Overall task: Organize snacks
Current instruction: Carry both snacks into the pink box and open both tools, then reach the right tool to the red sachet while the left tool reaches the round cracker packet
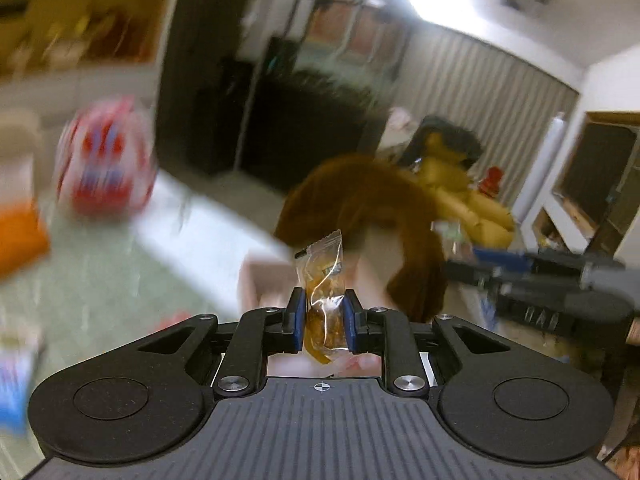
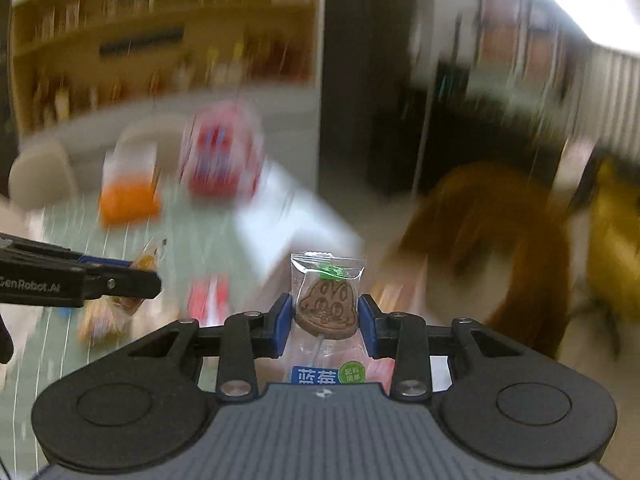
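Note:
My left gripper (image 1: pixel 324 322) is shut on a small clear packet of brown snack (image 1: pixel 324 300) and holds it upright in the air. My right gripper (image 2: pixel 325 322) is shut on a clear-wrapped brown lollipop (image 2: pixel 327 305) with a blue and green label. The left gripper also shows at the left edge of the right wrist view (image 2: pixel 120 278), with its packet (image 2: pixel 146 260). The right gripper shows at the right of the left wrist view (image 1: pixel 520 272). Both views are blurred by motion.
A red and white snack bag (image 1: pixel 106 160) and an orange box (image 1: pixel 18 236) stand on the pale green table (image 1: pixel 120 272). They also show in the right wrist view as the bag (image 2: pixel 220 148) and box (image 2: pixel 128 196). A brown chair (image 2: pixel 500 240) stands to the right.

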`<state>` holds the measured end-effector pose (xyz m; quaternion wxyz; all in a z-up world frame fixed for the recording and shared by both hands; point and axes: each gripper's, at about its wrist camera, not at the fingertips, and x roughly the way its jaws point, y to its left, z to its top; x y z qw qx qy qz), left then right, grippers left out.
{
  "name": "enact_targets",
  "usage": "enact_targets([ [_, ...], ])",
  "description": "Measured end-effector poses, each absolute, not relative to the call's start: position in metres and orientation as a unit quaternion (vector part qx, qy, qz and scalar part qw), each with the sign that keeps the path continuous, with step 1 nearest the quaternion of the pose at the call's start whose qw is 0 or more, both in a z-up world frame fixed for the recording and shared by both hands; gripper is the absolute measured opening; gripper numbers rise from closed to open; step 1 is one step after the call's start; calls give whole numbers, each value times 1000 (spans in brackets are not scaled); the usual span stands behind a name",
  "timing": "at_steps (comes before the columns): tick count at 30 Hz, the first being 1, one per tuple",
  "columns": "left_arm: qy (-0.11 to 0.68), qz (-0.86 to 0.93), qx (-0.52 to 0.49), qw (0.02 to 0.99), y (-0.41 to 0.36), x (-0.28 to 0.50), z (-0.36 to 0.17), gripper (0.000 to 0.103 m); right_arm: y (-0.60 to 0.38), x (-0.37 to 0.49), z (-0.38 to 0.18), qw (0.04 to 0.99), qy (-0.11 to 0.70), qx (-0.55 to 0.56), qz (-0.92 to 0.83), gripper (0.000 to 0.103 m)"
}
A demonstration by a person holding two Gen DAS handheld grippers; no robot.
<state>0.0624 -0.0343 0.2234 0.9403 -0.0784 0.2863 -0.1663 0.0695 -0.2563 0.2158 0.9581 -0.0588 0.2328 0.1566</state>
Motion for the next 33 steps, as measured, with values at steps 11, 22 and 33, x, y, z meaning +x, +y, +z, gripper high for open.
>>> enact_targets([
  [11,324,-193,-117,919,-49,156,183,24,-253,149,218,951,288,-37,109,35],
  [22,380,-200,-131,893,-56,206,106,28,-250,197,149,923,375,1,87,49],
  [33,413,-146,-181,881,23,188,90,28,-265,168,108,913,401,10,71,59],
])
